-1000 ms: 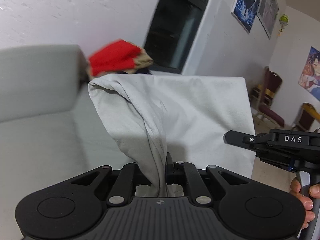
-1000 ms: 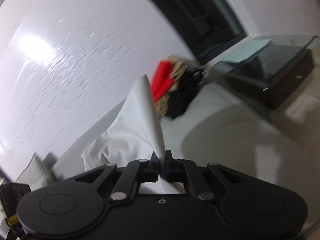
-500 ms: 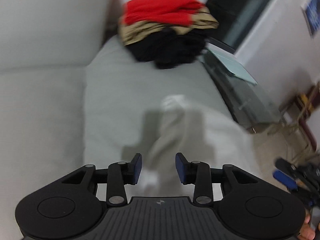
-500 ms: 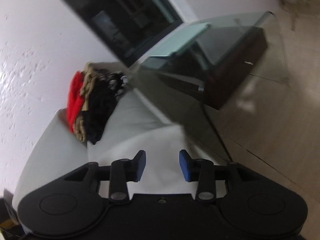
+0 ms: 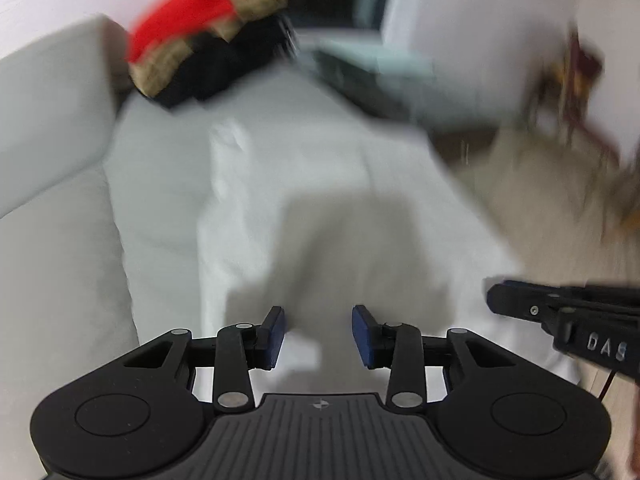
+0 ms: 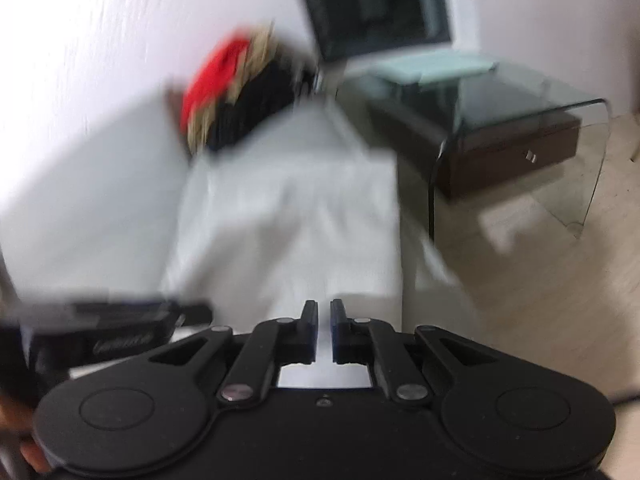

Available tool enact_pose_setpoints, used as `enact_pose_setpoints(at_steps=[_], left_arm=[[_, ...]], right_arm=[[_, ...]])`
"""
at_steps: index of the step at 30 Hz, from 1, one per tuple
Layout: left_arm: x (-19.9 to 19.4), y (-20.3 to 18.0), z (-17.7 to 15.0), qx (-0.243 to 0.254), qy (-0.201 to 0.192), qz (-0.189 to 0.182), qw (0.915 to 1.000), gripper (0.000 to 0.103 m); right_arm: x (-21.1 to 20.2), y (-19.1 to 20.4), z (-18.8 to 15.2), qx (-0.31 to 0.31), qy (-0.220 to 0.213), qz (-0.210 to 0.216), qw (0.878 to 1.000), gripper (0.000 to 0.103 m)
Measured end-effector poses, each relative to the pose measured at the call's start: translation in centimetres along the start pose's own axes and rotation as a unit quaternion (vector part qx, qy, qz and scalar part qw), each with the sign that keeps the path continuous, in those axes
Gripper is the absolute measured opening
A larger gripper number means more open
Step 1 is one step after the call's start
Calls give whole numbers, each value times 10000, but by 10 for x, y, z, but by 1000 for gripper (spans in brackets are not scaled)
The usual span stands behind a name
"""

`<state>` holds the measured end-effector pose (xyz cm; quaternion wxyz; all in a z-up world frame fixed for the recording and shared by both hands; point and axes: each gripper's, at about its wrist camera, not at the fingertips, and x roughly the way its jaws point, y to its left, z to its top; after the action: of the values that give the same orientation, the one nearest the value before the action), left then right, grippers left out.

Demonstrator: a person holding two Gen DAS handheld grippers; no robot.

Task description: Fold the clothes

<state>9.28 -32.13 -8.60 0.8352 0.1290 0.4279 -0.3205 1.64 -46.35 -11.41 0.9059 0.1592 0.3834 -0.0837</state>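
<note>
White garment [image 5: 304, 208] lies spread on the sofa [image 5: 60, 152], clothes pile [image 5: 208, 36] beyond. Left tool [image 5: 319, 336] hovers over its near edge, jaws wide apart, empty. Right tool [image 6: 324, 330] jaws nearly together, nothing visibly pinched. Judged between folds; next grip needs an edge, blur hides which.

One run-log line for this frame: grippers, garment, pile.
left gripper: open, empty | right gripper: nearly shut, grip unclear | white garment: flat on sofa | clothes pile: far end, apart

White letters "DAS" stand on the black body of the right tool [image 5: 600, 344], seen in the left wrist view. A light marking on the left tool [image 6: 120, 344] is too blurred to read.
</note>
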Motion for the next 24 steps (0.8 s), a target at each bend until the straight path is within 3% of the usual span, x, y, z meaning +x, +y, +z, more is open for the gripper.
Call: enact_pose_setpoints(at_steps=[3, 7, 10, 12, 15, 16, 18, 24], left_arm=[[-19, 2, -7, 73, 131, 268, 9995, 37], [-45, 5, -15, 171, 304, 624, 9974, 32], [-92, 4, -17, 143, -51, 654, 9977, 51], [-124, 2, -18, 27, -273, 653, 9975, 73], [-165, -4, -20, -38, -523, 650, 9965, 88], [-178, -6, -21, -36, -583, 644, 9962, 90], [-196, -9, -24, -77, -645, 632, 9959, 93], [-233, -11, -30, -296, -571, 399, 9971, 101]], right_arm=[[-13, -1, -18, -145, 207, -453, 9987, 1], [-47, -8, -25, 156, 361, -483, 9981, 6], [-82, 5, -23, 259, 169, -92, 9995, 10], [-105, 21, -20, 134, 17, 26, 9999, 34], [-130, 44, -11, -92, -58, 77, 9999, 58], [-138, 50, -7, -170, -48, 61, 9998, 66], [-154, 60, 1, -261, -18, 16, 9997, 77], [-197, 74, 12, -231, 138, -228, 9994, 88]])
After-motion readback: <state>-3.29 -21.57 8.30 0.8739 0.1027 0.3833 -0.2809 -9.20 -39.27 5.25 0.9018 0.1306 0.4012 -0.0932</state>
